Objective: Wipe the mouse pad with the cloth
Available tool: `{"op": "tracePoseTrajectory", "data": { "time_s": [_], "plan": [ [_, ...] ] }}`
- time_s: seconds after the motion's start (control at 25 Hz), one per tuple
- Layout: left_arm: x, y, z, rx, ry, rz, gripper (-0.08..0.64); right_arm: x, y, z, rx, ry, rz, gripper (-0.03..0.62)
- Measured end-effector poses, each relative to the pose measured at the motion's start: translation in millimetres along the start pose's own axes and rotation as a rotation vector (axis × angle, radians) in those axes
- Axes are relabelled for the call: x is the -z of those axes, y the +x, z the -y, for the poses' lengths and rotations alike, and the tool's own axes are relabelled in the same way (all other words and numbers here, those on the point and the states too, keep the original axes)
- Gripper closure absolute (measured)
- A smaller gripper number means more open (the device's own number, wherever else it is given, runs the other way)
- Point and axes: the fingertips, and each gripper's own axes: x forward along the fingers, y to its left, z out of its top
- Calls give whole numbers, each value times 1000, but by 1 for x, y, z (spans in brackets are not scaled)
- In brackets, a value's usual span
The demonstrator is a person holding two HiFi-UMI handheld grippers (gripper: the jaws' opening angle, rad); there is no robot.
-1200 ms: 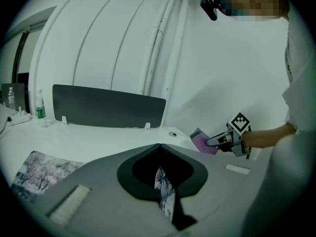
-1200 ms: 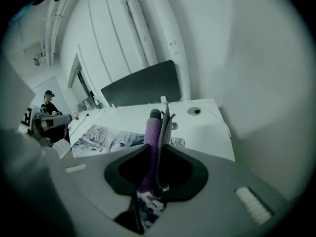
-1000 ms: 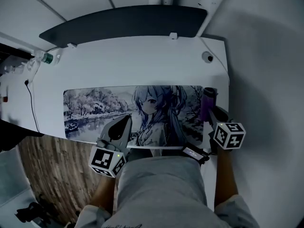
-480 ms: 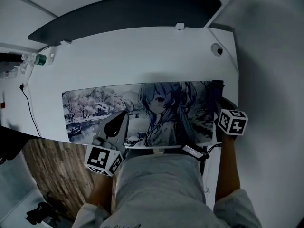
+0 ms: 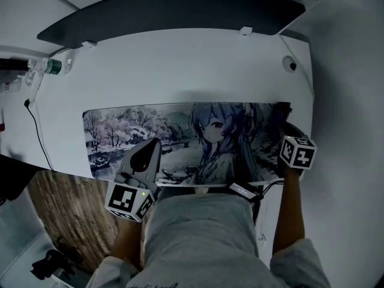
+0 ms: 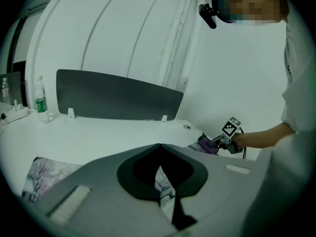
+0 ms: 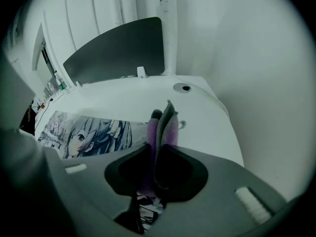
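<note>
The long mouse pad (image 5: pixel 180 131) with a printed landscape and figure lies across the white desk (image 5: pixel 180 71). My right gripper (image 5: pixel 284 123) is at the pad's right end, shut on a folded purple and grey cloth (image 5: pixel 282 108). In the right gripper view the cloth (image 7: pixel 167 125) stands upright between the jaws of the right gripper (image 7: pixel 157 144), over the pad (image 7: pixel 84 130). My left gripper (image 5: pixel 155 141) hovers at the pad's near edge, left of centre, shut and holding nothing. The left gripper view shows the left gripper (image 6: pixel 159 145), and the right gripper (image 6: pixel 219 141) with the cloth (image 6: pixel 207 144) far off.
A dark grey divider panel (image 5: pixel 174 11) stands along the desk's back edge. A water bottle (image 5: pixel 51 66) and a black cable (image 5: pixel 36 131) are at the far left. A round grommet (image 5: pixel 291 65) sits near the right edge. Wood floor (image 5: pixel 66 215) shows below left.
The head view has shifted. My right gripper with the cloth has moved a little farther back along the pad's right end. The left gripper has stayed at the near edge.
</note>
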Motion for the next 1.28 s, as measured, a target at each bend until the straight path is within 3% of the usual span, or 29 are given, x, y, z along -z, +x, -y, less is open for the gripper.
{"op": "tracePoseTrajectory", "data": {
  "time_s": [0.6,1.28],
  "plan": [
    [16,-56,-80,-38,-33,-2,541,-6,17,-78,24,-26,-21,505],
    [38,-121,-164,-61,-58,34,541,-13,31,-189,-9,-53,-33,505]
  ]
}}
